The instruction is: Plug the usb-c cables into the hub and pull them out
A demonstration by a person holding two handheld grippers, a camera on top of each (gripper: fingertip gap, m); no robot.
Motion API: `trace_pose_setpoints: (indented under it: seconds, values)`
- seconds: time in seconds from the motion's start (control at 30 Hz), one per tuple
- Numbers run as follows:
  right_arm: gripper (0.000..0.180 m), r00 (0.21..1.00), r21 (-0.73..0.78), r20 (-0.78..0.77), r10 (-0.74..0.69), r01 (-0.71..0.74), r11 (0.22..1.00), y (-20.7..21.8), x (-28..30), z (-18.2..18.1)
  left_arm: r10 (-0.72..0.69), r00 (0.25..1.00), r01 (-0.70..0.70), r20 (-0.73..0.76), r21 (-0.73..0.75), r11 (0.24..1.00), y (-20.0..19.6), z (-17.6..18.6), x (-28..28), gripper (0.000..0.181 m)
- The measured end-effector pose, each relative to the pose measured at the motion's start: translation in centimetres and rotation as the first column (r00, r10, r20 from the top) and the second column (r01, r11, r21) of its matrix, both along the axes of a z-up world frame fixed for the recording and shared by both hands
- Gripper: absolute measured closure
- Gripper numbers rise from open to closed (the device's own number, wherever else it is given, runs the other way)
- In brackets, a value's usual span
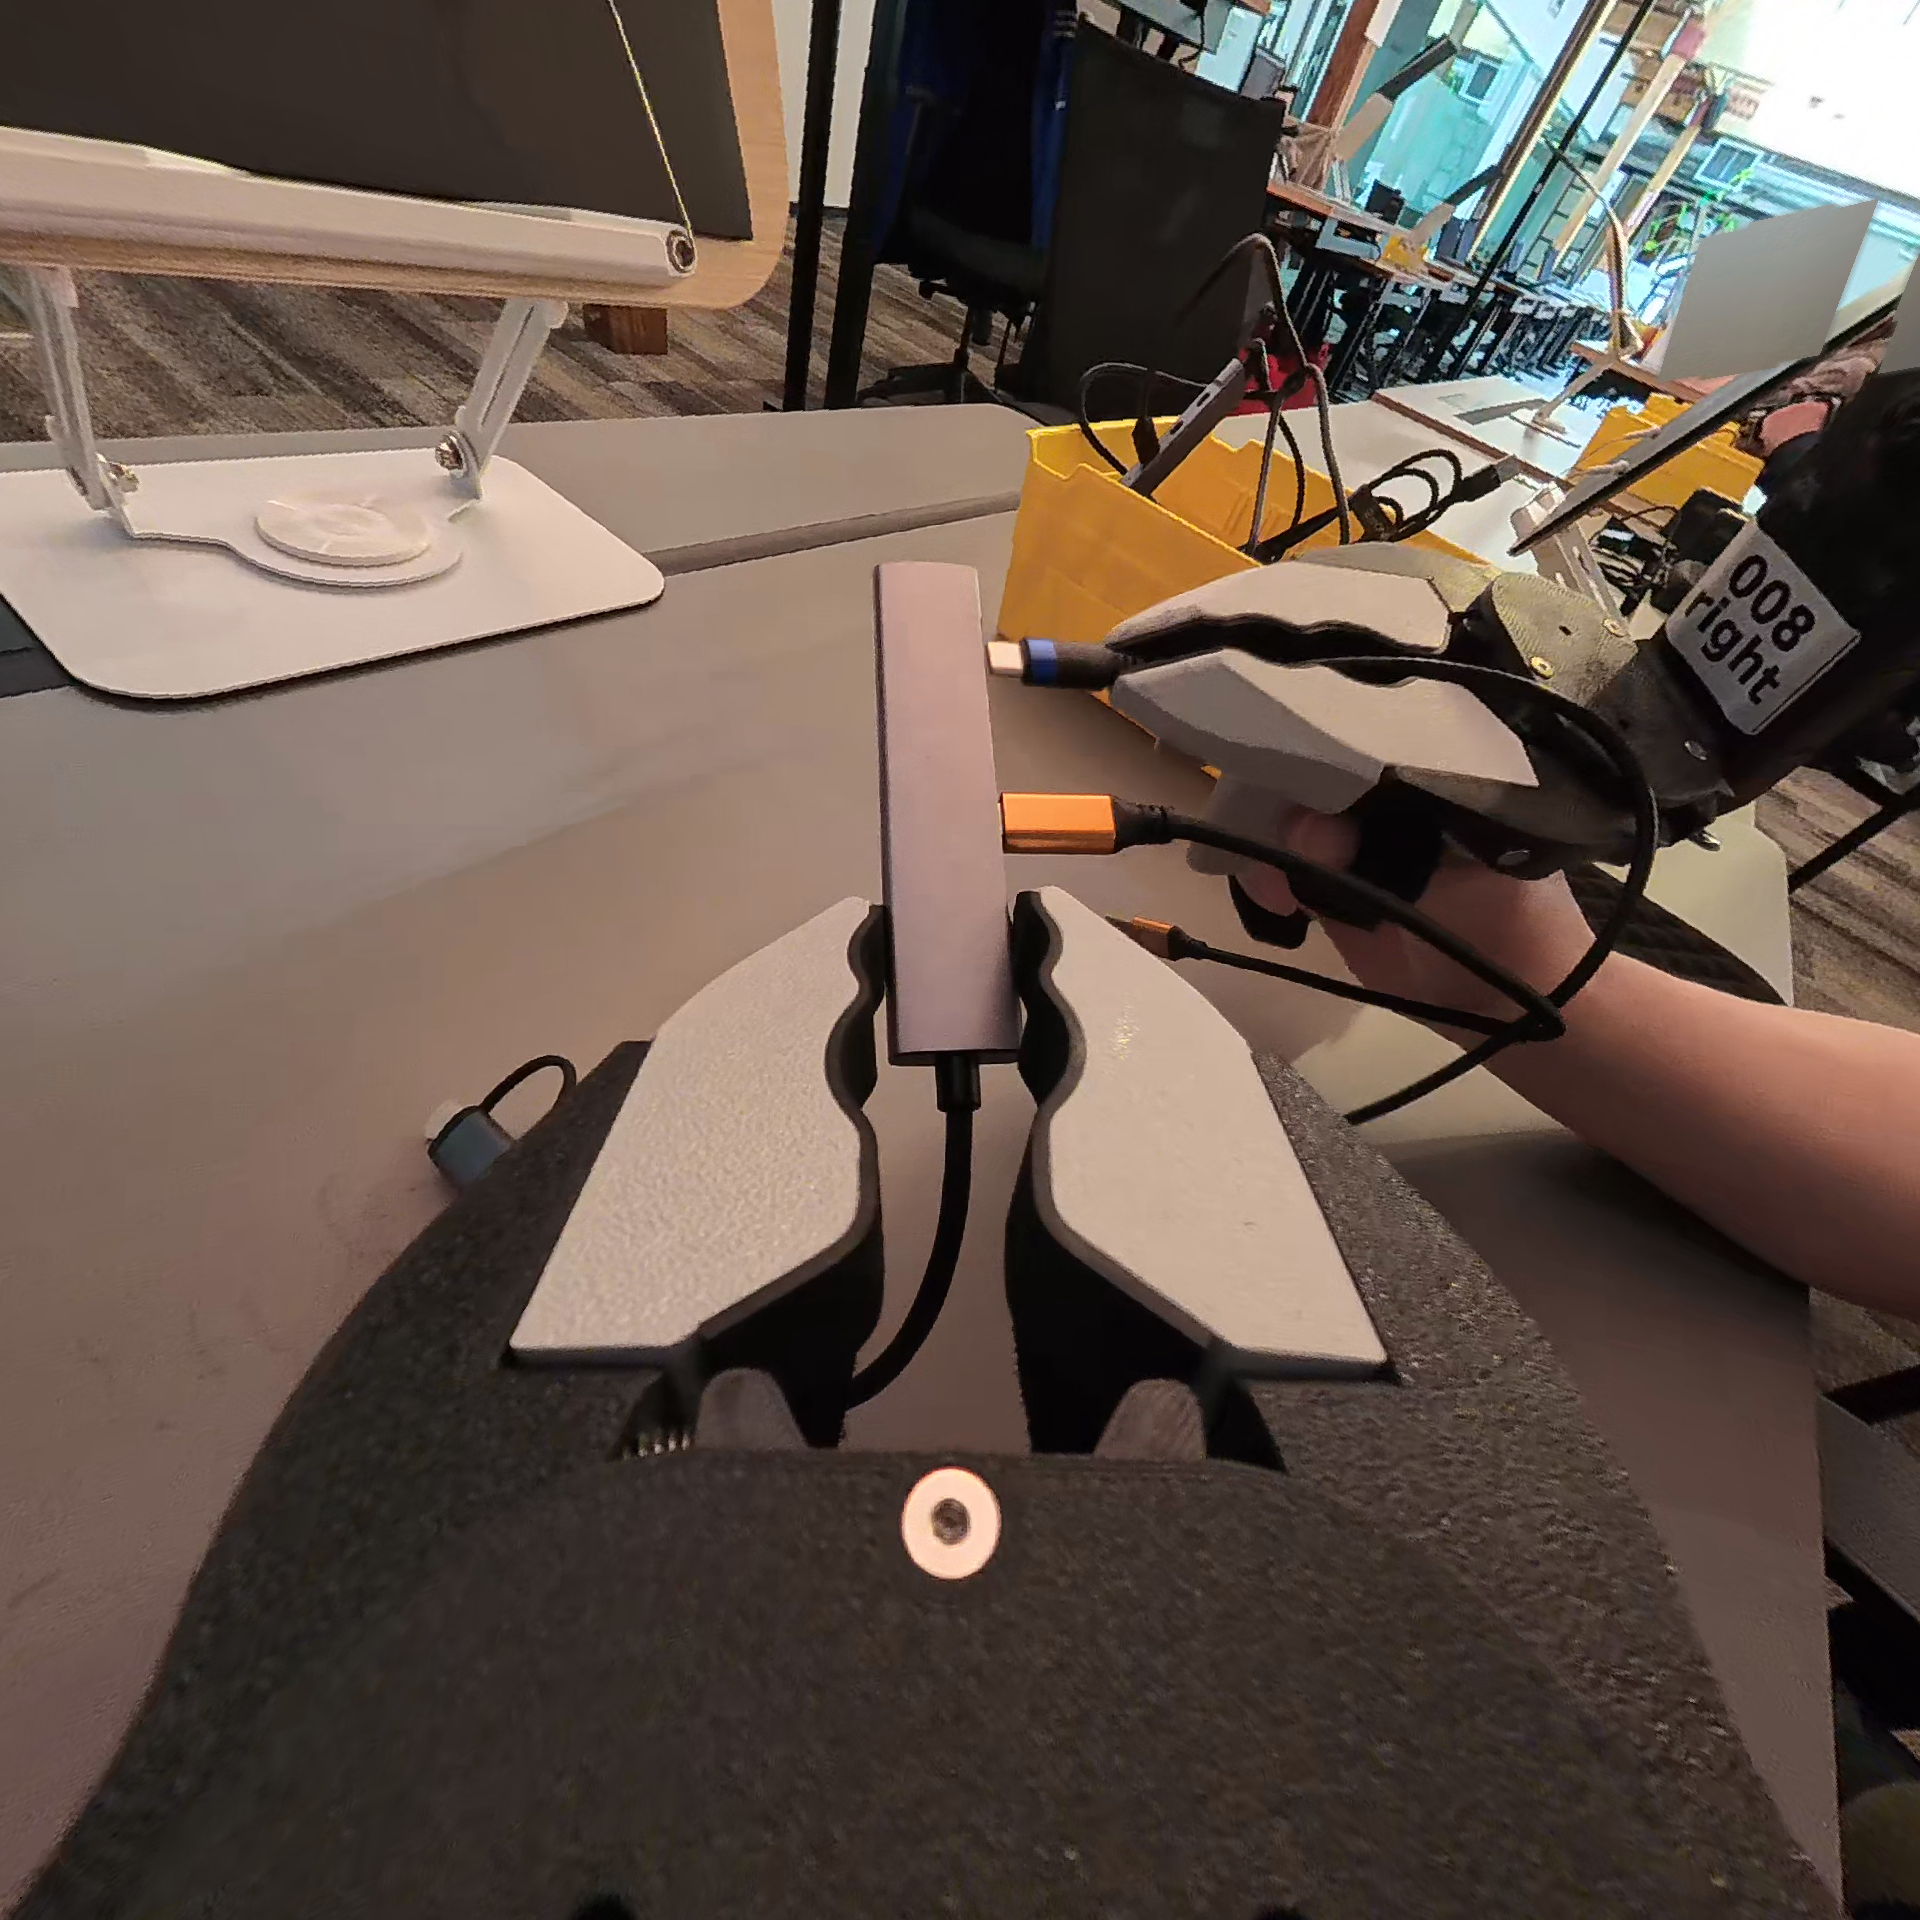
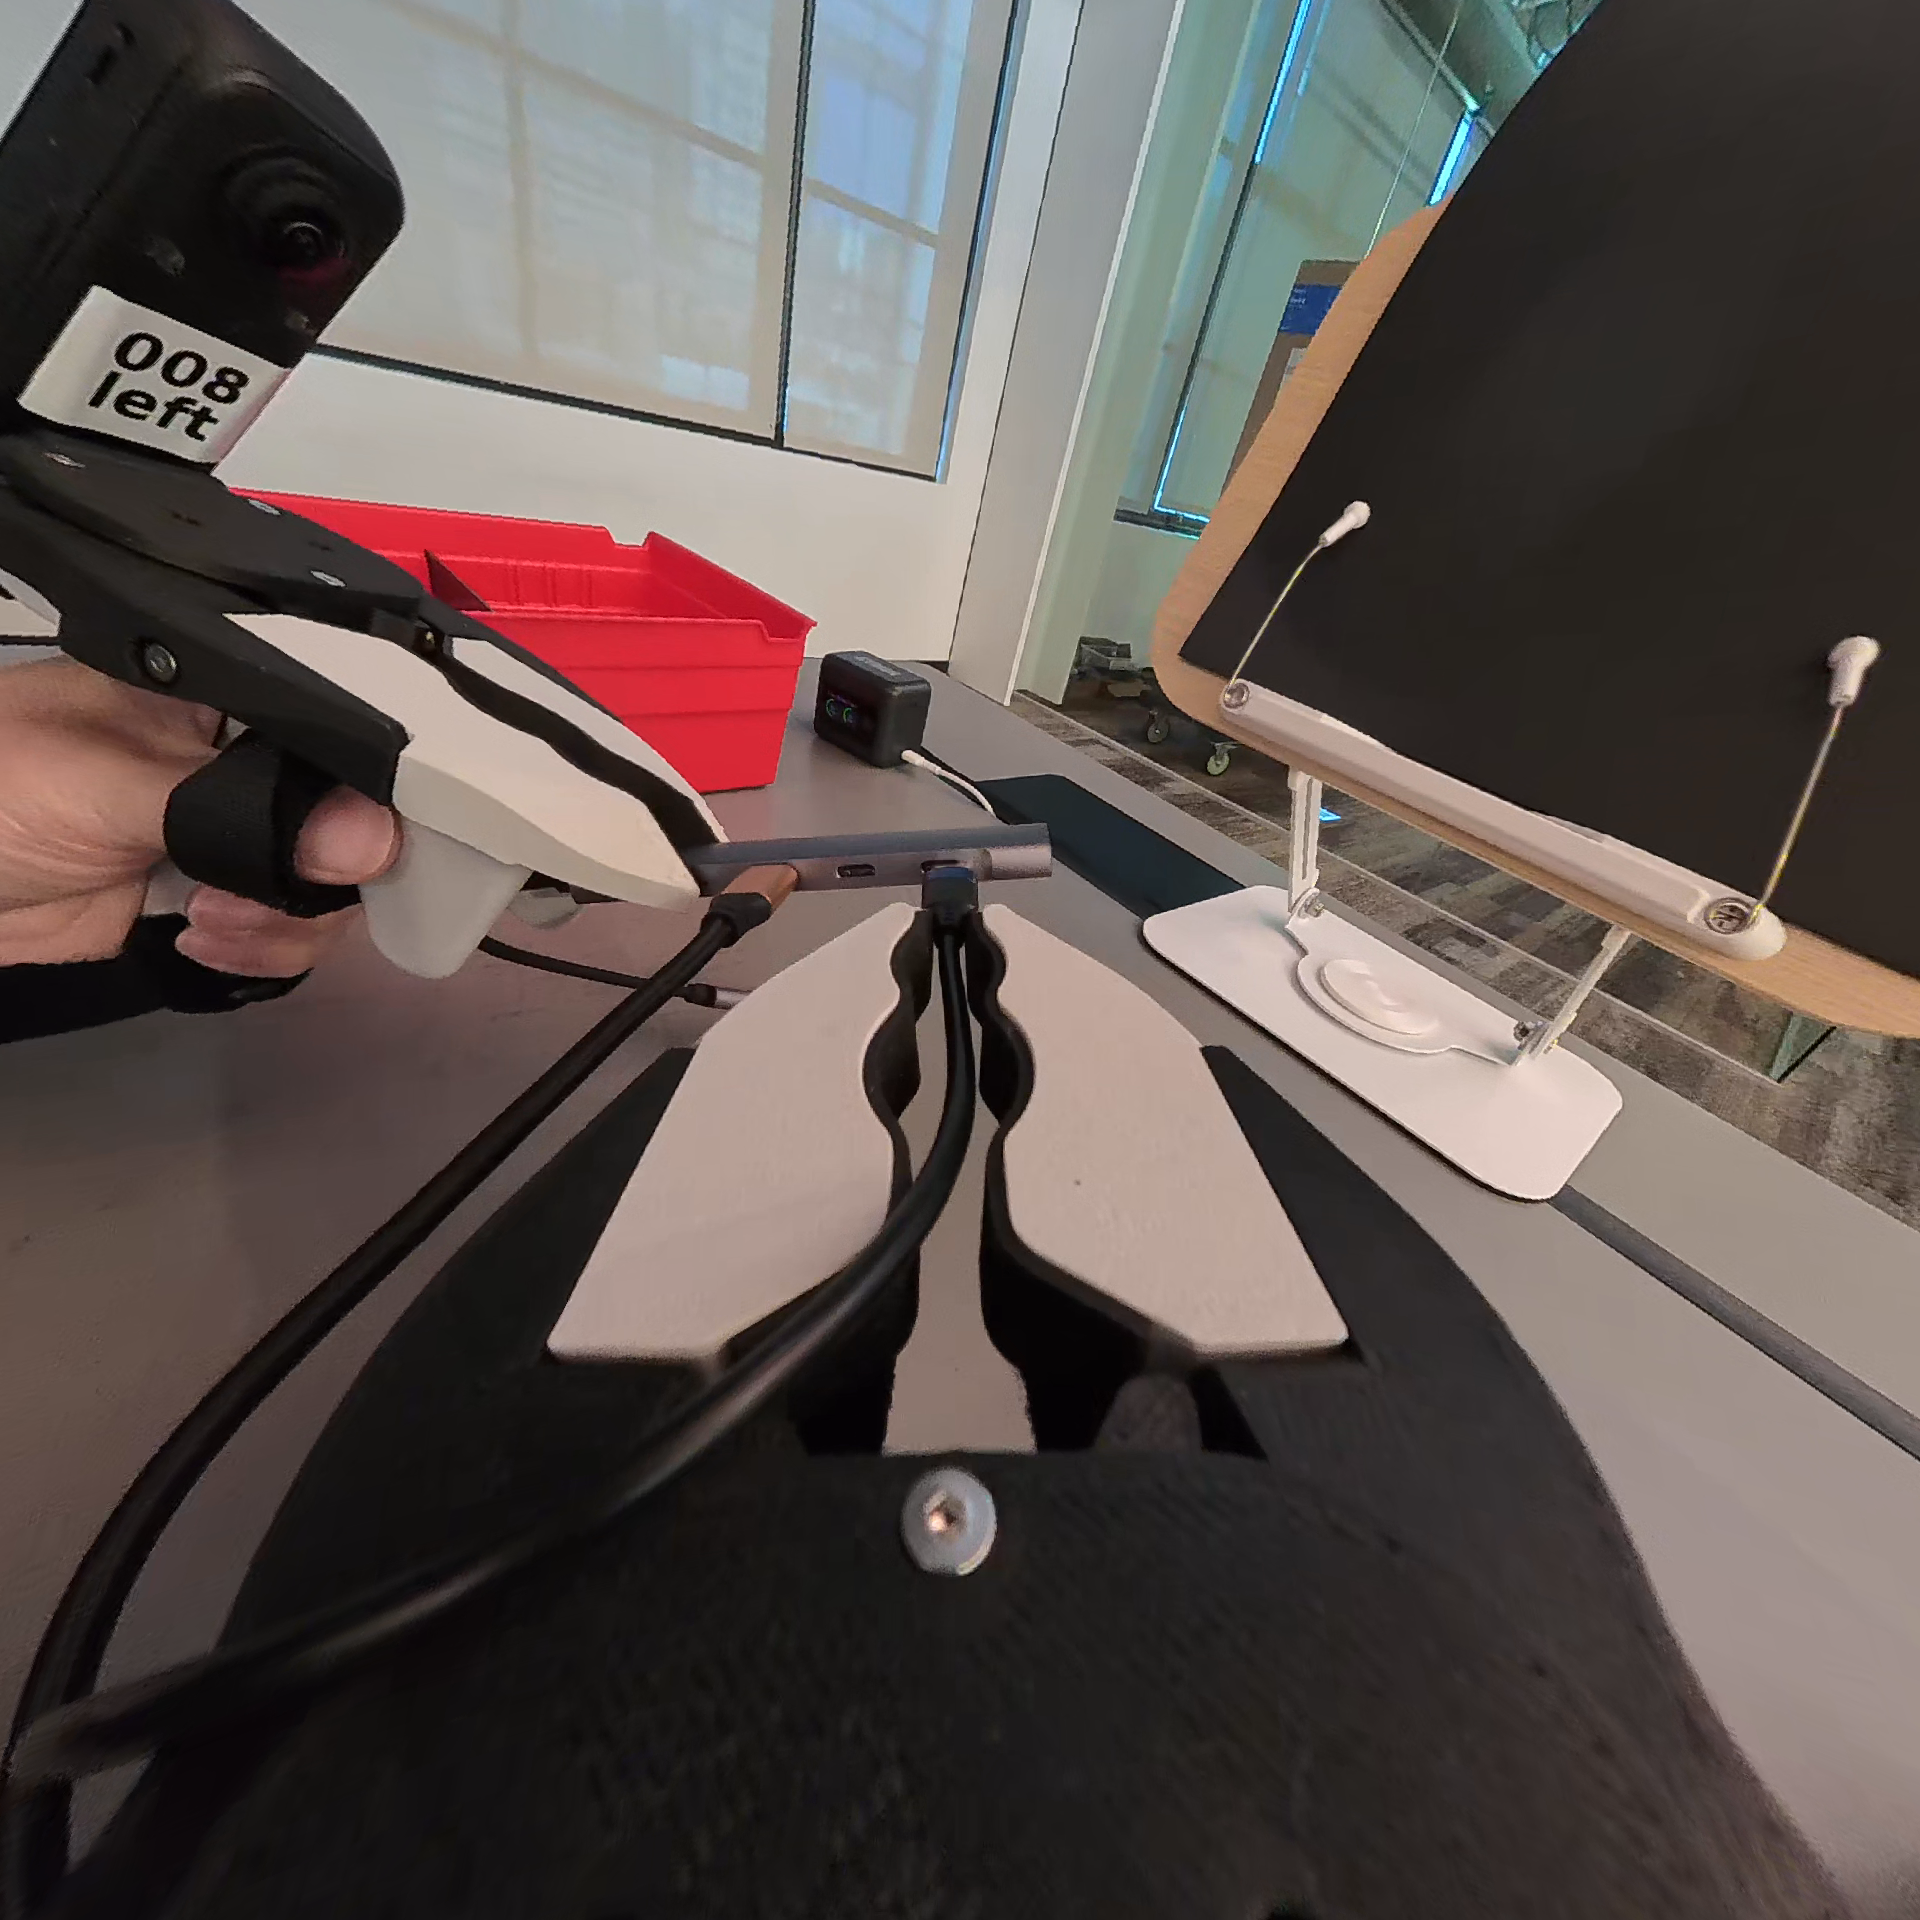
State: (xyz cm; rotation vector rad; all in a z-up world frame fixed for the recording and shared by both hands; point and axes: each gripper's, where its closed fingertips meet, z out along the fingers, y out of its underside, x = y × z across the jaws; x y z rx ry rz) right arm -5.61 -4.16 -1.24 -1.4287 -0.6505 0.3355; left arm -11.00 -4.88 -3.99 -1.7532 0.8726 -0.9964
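Left tongs (image 1: 943,971) pinching hub (image 1: 935,790); right tongs (image 2: 948,940) pinching blue-banded cable (image 1: 1039,661).
Blue plug tip just beside hub's side, not in. Orange plug (image 1: 1055,822) is in hub. Hub held above table (image 1: 416,883); yellow bin (image 1: 1122,551) behind.

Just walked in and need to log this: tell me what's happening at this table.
A person works two handheld grippers. The left gripper is clamped on the near end of a grey hub, held off the table. An orange-ended cable is already plugged into its side. The right gripper pinches a blue-banded cable just behind its plug, the metal tip at a farther port, not yet fully in.
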Motion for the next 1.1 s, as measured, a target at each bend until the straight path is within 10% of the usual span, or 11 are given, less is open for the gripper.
trace_pose_setpoints:
  seconds: [1.1]
  values:
    - [0.173, 0.997, 0.180, 0.029, 0.076, -0.080, 0.980, -2.2, -0.9, 2.3, -0.057, 0.990, 0.090, -0.125, 0.278, 0.956, -1.4, 0.0, 0.8, 0.157]
